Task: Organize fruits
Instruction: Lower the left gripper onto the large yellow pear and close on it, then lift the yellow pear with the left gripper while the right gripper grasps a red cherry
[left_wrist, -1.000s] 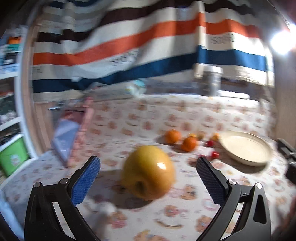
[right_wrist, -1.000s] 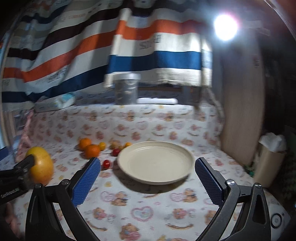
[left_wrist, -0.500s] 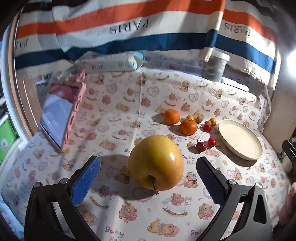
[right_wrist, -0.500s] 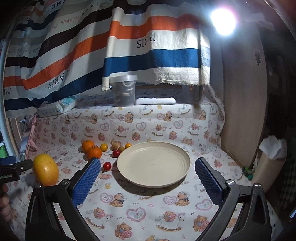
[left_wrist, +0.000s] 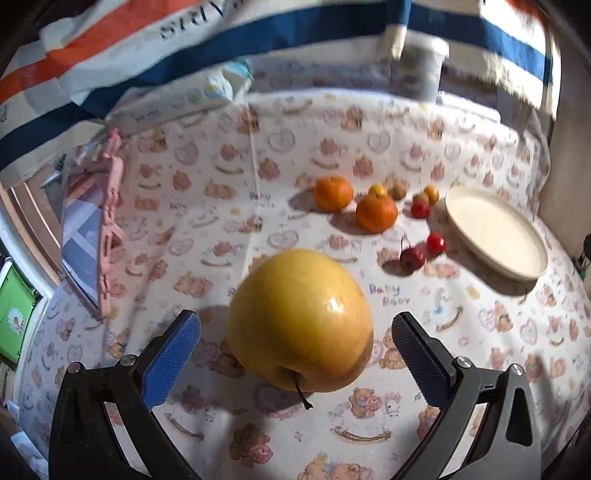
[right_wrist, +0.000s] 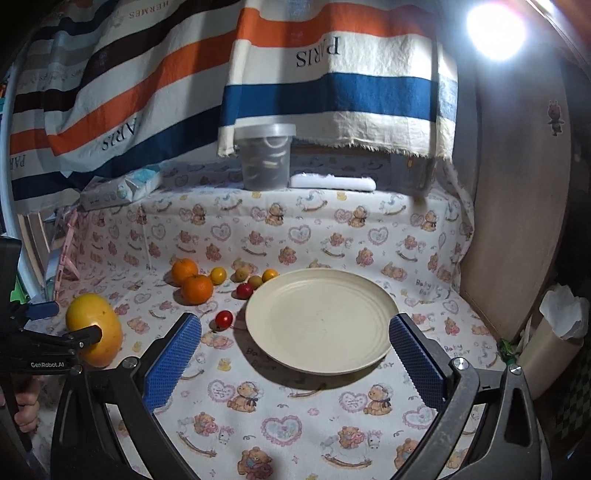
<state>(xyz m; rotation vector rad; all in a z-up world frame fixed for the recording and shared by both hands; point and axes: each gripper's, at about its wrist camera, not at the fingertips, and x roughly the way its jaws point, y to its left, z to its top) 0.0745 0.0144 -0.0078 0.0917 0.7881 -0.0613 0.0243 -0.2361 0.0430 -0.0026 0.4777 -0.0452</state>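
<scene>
Though slightly blurred, apple (left_wrist: 299, 319) between left gripper (left_wrist: 295, 341) pads

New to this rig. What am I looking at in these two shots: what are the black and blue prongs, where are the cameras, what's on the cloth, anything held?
There is no robot arm. A person holds one two-finger tool in each hand, and each tool carries a fisheye camera looking out along its fingers. The prongs are those fingers, with blue pads.

The left view shows the left tool open, its fingers either side of a large yellow apple lying on the bear-print cloth, not yet gripped. The right view shows the right tool open and empty, facing an empty cream plate. That same apple sits at its far left, with the left tool around it.

Also on the cloth are two oranges and several small red and yellow fruits.
</scene>
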